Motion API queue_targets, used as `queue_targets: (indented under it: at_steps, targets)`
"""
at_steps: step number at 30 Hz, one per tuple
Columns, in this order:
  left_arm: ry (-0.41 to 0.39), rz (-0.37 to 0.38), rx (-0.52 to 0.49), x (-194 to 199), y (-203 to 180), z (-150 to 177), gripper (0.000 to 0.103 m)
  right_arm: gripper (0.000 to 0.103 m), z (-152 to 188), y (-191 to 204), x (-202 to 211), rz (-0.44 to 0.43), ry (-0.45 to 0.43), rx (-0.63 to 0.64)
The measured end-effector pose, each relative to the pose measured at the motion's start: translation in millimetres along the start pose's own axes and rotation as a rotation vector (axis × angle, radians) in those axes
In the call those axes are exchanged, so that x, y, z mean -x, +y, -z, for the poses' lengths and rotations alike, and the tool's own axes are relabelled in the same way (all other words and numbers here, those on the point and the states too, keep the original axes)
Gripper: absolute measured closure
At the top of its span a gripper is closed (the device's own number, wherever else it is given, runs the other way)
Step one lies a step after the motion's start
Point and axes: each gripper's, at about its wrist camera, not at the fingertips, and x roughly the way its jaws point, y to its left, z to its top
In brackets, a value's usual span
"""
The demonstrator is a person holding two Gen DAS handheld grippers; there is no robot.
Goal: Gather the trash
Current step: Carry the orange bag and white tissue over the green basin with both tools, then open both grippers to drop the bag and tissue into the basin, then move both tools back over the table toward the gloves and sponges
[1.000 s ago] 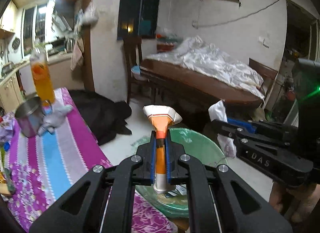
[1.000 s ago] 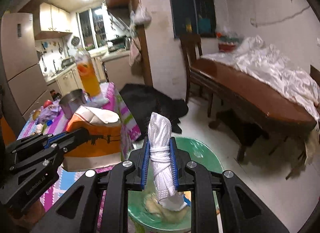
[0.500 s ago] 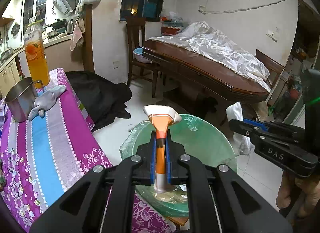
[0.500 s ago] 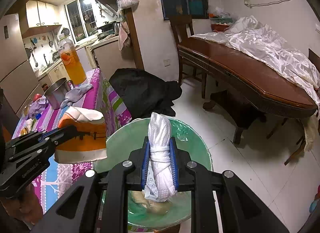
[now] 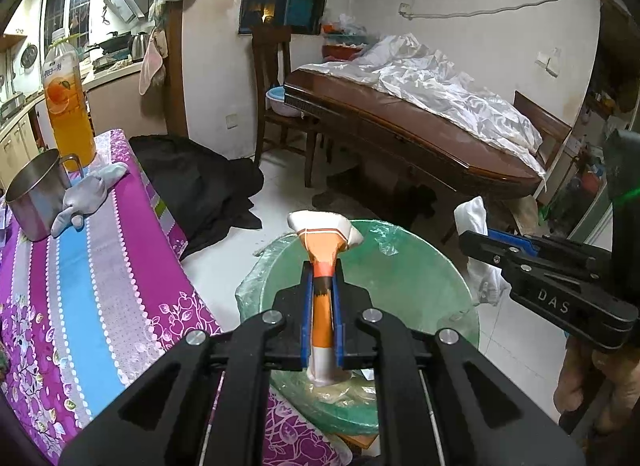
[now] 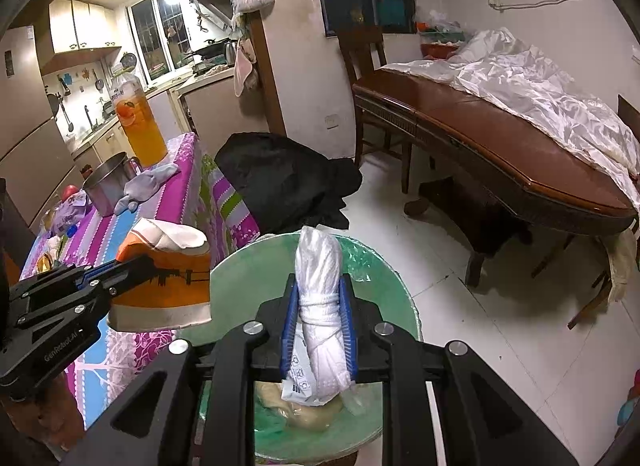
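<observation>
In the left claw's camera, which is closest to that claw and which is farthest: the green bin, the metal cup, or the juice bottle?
1. Green bin, right under the left claw.
2. Metal cup, far left on the striped tablecloth.
3. Juice bottle, just behind the cup.

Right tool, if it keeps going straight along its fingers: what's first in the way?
Likely the green bin: the right tool, shut on a white bundle, points down into its opening, probably meeting the trash inside.

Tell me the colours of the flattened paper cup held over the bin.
Orange with white bands and a dark skyline print; the paper cup shows best in the right wrist view.
</observation>
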Motion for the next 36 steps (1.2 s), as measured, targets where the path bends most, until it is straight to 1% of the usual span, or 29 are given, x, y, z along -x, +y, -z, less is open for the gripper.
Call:
queue_targets:
  at_steps: [1,2,3,5,13,14,16,17,18,23,25,27,32,34,36]
  targets:
    - [0.005,-0.003,-0.003,-0.7,-0.8,-0.4,0.092,0.078,0.0,-0.5,-0.7,0.001,0.0,-0.003]
    - [0.007,-0.005,-0.004,-0.9,-1.4,-0.8,0.077,0.07,-0.1,-1.0,-0.2,-0.001,-0.002,-0.005]
    - [0.003,-0.01,-0.006,-0.3,-1.7,-1.3,0.06,0.066,0.4,-0.8,0.5,0.0,-0.004,-0.005]
    - [-0.005,-0.016,-0.007,0.8,-1.5,-1.0,0.05,0.065,1.3,-0.8,1.9,0.001,-0.01,-0.007]
    - [-0.001,-0.017,-0.01,2.9,-0.2,3.0,0.05,0.064,6.5,1.0,11.0,0.002,-0.036,0.0]
    - [-0.002,-0.019,-0.011,4.0,0.4,3.9,0.05,0.06,6.9,2.9,14.0,-0.003,-0.046,0.004]
    - [-0.007,-0.026,-0.013,5.7,1.3,5.4,0.05,0.049,8.5,5.3,19.7,-0.012,-0.065,0.008]
    - [-0.008,-0.029,-0.015,7.2,2.4,6.6,0.05,0.039,10.3,8.8,23.8,-0.017,-0.083,0.008]
    - [-0.01,-0.032,-0.016,8.9,3.0,7.2,0.05,0.032,12.9,12.4,27.9,-0.024,-0.102,0.005]
    - [-0.02,-0.053,-0.011,21.1,17.6,16.5,0.05,0.022,31.6,33.1,40.6,-0.077,-0.148,0.002]
    - [-0.02,-0.064,-0.004,24.6,25.3,20.1,0.05,0.017,39.9,44.2,46.5,-0.081,-0.178,0.005]
    - [-0.021,-0.079,0.009,29.3,36.9,24.8,0.05,0.006,47.9,54.4,53.4,-0.074,-0.208,0.006]
    - [-0.031,-0.13,0.047,48.3,72.8,36.7,0.05,0.005,56.6,79.4,71.6,-0.085,-0.281,0.025]
    - [-0.043,-0.158,0.068,63.5,94.2,44.5,0.049,0.005,57.8,93.4,78.2,-0.112,-0.317,0.039]
    - [-0.061,-0.206,0.081,84.4,120.7,56.4,0.042,0.005,57.7,107.4,83.9,-0.139,-0.361,0.054]
